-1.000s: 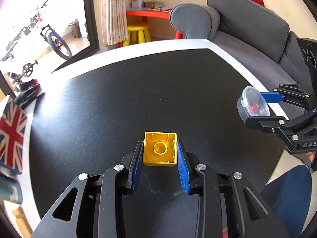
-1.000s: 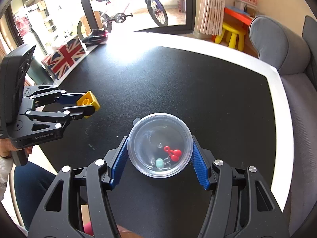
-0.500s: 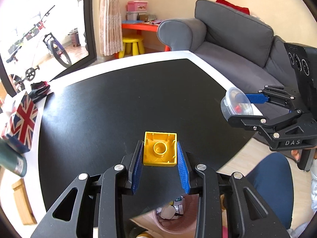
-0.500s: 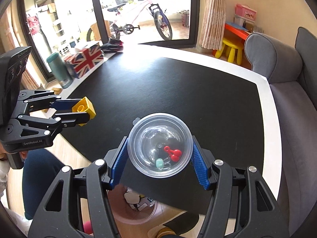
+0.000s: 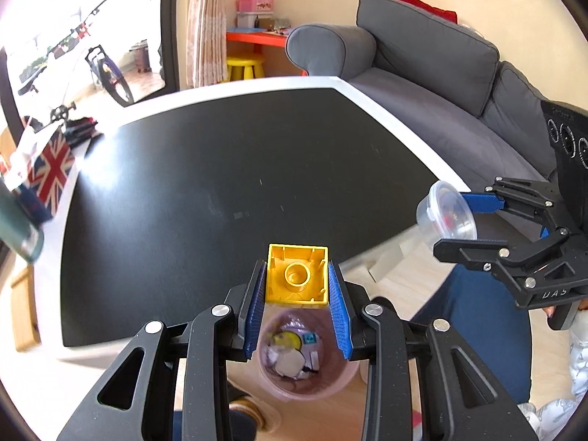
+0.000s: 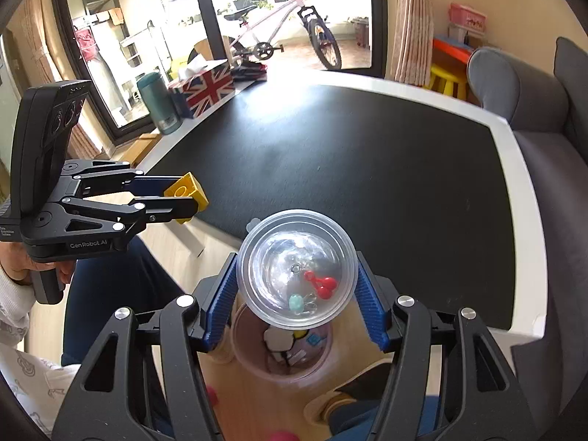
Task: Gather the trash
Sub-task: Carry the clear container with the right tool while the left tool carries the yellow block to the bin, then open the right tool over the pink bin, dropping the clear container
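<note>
One yellow brick point(image 5: 297, 276) clamped in left gripper point(image 5: 297, 294), one clear cup point(image 6: 297, 268) in right gripper point(image 6: 296, 294), above one pink bin point(image 5: 341, 378).

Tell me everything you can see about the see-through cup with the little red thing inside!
The clear plastic cup is round, with a thick rim and a small tab at its edge. It is tipped on its side, its mouth facing the right wrist camera. Inside lie a red piece and a small mint-green bead. The right gripper clamps it between its blue ribbed pads, holding it in the air off the table edge, above the pink bin on the floor.
</note>
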The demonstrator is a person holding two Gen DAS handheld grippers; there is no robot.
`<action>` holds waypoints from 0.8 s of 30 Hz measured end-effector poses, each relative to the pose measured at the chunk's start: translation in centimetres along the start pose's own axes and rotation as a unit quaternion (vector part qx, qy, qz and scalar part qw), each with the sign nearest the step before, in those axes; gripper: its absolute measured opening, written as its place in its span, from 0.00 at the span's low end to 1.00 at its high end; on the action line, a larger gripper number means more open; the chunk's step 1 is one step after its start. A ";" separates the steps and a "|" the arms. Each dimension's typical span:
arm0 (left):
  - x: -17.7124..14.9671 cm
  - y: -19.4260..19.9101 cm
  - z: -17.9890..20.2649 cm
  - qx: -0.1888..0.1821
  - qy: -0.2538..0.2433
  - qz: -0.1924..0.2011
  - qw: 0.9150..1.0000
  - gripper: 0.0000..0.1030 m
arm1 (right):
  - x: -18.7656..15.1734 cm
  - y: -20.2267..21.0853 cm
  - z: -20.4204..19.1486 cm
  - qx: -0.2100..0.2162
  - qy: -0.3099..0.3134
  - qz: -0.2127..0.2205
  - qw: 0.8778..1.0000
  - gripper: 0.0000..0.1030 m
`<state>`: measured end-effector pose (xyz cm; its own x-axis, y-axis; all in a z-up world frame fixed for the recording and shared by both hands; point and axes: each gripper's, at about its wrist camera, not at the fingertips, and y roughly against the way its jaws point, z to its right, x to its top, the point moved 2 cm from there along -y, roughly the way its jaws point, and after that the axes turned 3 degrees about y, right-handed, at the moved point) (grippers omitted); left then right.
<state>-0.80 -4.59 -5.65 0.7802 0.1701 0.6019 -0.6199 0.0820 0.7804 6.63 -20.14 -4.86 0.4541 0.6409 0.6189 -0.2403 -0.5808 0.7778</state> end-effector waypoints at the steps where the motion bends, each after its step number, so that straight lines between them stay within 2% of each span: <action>1: -0.6 0.0 0.1 -0.003 0.003 -0.003 1.000 0.31 | -0.5 -0.2 -0.2 0.003 -0.001 -0.004 1.000 0.58; 9: -4.5 -0.7 0.7 -0.015 0.017 -0.026 0.999 0.31 | -4.0 -2.1 -1.7 0.032 -0.011 -0.040 0.999 0.58; 15: -5.0 -0.5 0.4 -0.013 0.023 -0.027 0.999 0.31 | -4.3 -2.6 -2.2 0.042 -0.006 -0.044 0.998 0.59; 16: -5.1 -0.5 0.4 -0.013 0.022 -0.026 0.999 0.31 | -4.3 -2.7 -2.2 0.042 -0.004 -0.045 0.998 0.65; 17: -4.9 -0.4 0.4 -0.013 0.022 -0.025 0.999 0.31 | -4.2 -2.7 -2.2 0.040 -0.003 -0.046 0.998 0.82; 18: -4.9 -0.4 0.4 -0.013 0.021 -0.024 0.999 0.31 | -4.1 -2.6 -2.1 0.036 -0.005 -0.041 0.998 0.88; 24: -4.9 -0.5 0.7 -0.016 0.016 -0.025 0.999 0.31 | -3.9 -2.3 -1.2 0.020 -0.021 -0.037 0.999 0.93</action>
<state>-4.23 -6.16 -8.87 0.8072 0.1970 0.5564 -0.5833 0.1216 0.8031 4.40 -20.71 -8.94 0.5052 0.6616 0.5542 -0.1710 -0.5526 0.8157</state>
